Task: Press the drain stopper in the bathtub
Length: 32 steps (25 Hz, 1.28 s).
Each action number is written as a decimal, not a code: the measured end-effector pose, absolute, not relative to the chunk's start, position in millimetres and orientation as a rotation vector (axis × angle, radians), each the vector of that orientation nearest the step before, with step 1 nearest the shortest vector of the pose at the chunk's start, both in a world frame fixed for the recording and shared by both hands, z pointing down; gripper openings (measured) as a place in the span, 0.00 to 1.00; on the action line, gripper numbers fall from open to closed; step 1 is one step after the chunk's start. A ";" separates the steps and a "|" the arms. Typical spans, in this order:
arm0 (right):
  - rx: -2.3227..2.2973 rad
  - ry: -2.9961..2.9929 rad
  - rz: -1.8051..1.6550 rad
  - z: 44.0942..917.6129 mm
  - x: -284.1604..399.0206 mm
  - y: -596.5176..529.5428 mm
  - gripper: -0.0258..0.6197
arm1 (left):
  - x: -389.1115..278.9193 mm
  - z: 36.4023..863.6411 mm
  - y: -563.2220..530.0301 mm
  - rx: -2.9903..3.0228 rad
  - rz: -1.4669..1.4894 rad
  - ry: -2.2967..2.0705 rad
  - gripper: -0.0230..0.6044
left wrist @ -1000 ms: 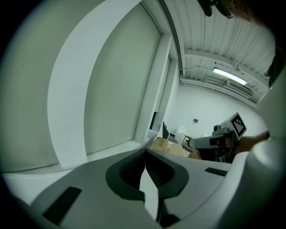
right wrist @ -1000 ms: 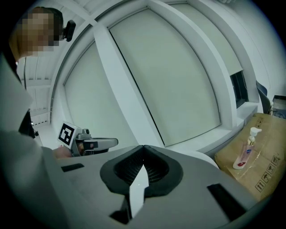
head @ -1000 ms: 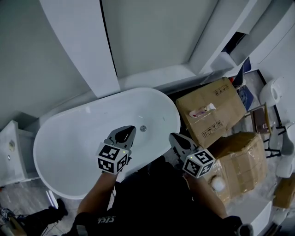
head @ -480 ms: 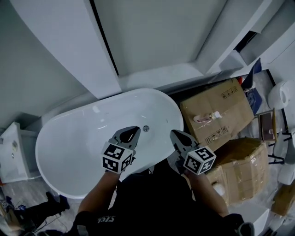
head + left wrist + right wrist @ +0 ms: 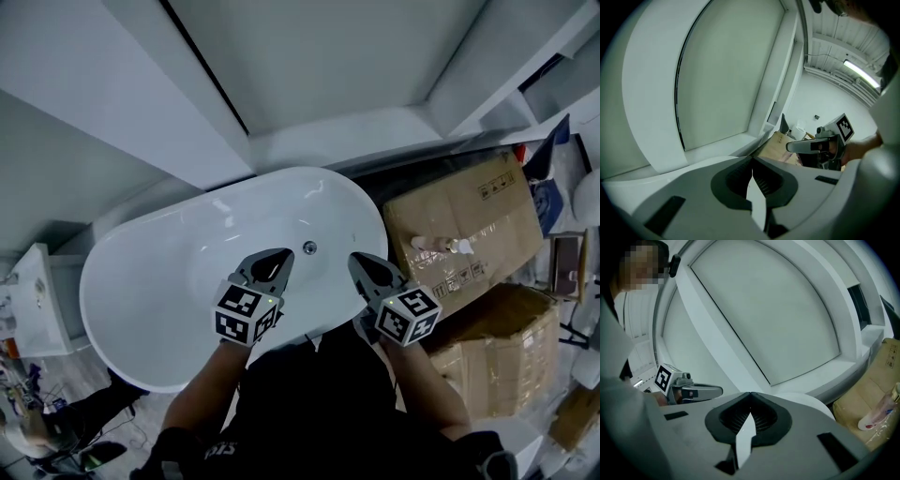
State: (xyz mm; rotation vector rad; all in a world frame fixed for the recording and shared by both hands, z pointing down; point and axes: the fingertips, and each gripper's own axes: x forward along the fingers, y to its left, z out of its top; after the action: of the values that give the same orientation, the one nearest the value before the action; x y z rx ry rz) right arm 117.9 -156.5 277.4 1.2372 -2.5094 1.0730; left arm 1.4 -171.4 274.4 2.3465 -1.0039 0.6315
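Observation:
A white oval bathtub (image 5: 112,281) lies below me in the head view. Its small round metal drain stopper (image 5: 309,247) sits on the tub floor near the far right end. My left gripper (image 5: 284,255) hovers over the tub just left of the stopper, shut and holding nothing. My right gripper (image 5: 355,260) hangs over the tub's near right rim, just right of the stopper, also shut and holding nothing. Neither touches the stopper. In the left gripper view its jaws (image 5: 751,160) meet, and the same holds in the right gripper view (image 5: 750,394).
Two cardboard boxes (image 5: 464,220) (image 5: 497,347) stand right of the tub, a small bottle (image 5: 441,246) lying on the nearer one. A white cabinet (image 5: 33,300) stands at the left. A white ledge and wall panels (image 5: 328,141) rise behind the tub.
The view has shifted, so the tub and stopper now sit further right. Both grippers have crept slightly forward and flank the stopper. Their jaws stay shut.

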 end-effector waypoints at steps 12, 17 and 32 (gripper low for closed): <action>1.145 -2.367 1.184 422.6 97.2 -183.0 0.06 | -4.3 420.1 -214.3 2.255 0.698 -0.948 0.07; 1.092 -2.342 1.256 495.4 89.1 -179.4 0.06 | 1.3 506.7 -207.0 2.183 0.747 -0.941 0.07; 1.061 -2.282 1.279 682.5 81.8 -201.3 0.06 | 2.5 727.3 -213.7 2.086 0.794 -0.916 0.07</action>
State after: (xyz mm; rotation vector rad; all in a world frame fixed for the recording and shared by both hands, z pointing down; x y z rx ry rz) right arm 81.8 -201.3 682.5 1.0610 -2.2817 1.2792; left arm 2.5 -213.7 727.3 2.0863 -0.9158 0.7941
